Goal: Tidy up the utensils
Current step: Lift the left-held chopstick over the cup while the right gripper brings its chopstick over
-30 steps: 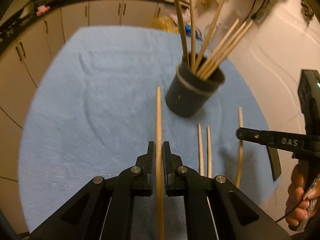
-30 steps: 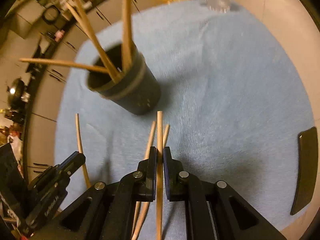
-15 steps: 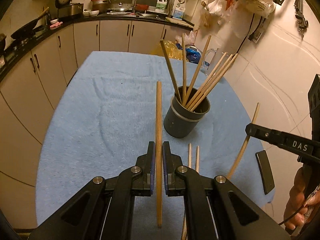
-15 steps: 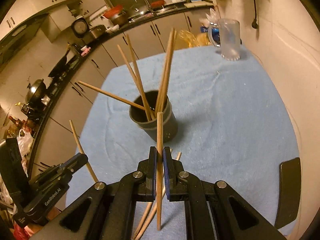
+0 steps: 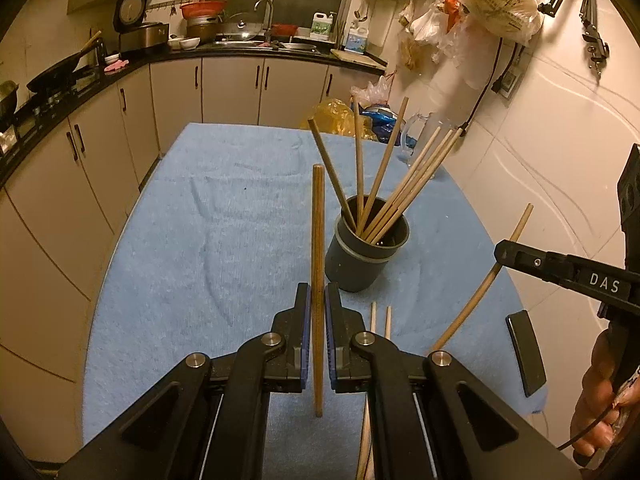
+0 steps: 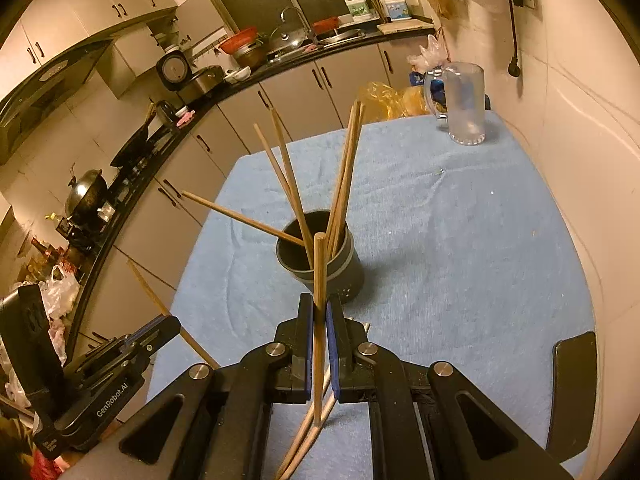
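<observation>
Two loose chopsticks (image 5: 380,320) lie on the blue-clothed counter (image 5: 180,280), just beside the left tongs (image 5: 317,308), which pinch one chopstick (image 5: 317,240) upright, presumably for dropping into the dark cup (image 5: 366,256) just ahead.

Right-wrist view: right tongs (image 6: 318,316) likewise clamp an upright chopstick (image 6: 319,276), its tip overlapping the cup (image 6: 320,264), near enough for insertion.

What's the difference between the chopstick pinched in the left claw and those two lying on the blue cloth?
The held chopstick is lifted clear of the cloth, clamped in the left gripper; the two loose chopsticks lie flat on the blue cloth, ungripped. The held one looks darker and reddish; the loose pair looks paler. All are plain wooden sticks, none yet in the dark cup.
</observation>
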`<state>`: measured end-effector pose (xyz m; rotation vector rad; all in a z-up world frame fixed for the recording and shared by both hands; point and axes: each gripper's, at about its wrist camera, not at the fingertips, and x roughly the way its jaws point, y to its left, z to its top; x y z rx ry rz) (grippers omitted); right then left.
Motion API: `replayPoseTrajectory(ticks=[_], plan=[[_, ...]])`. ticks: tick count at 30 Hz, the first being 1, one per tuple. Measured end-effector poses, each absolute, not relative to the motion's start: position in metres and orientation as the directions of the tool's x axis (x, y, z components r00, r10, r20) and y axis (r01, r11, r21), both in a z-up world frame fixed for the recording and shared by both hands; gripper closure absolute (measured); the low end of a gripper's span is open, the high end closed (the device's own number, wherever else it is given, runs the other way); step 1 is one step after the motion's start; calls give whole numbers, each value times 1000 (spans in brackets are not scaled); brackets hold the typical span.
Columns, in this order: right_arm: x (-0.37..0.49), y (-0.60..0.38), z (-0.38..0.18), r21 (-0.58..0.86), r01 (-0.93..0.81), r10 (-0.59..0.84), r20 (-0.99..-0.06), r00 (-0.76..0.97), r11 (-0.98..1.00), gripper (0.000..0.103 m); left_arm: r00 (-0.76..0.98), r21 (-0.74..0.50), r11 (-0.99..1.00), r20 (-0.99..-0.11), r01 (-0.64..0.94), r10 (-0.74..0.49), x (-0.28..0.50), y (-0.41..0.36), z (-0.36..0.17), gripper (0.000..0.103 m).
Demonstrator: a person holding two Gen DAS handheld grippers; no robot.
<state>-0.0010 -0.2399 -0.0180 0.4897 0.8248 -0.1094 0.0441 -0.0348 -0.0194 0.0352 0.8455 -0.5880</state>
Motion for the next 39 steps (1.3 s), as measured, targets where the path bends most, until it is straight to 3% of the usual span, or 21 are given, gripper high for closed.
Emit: replayPoseTrajectory(ticks=[39], plan=[[-21,-263,18,435,292,79,-658,749,852,96,556,-188,828,-660,529,-505,46,-38,19,97]])
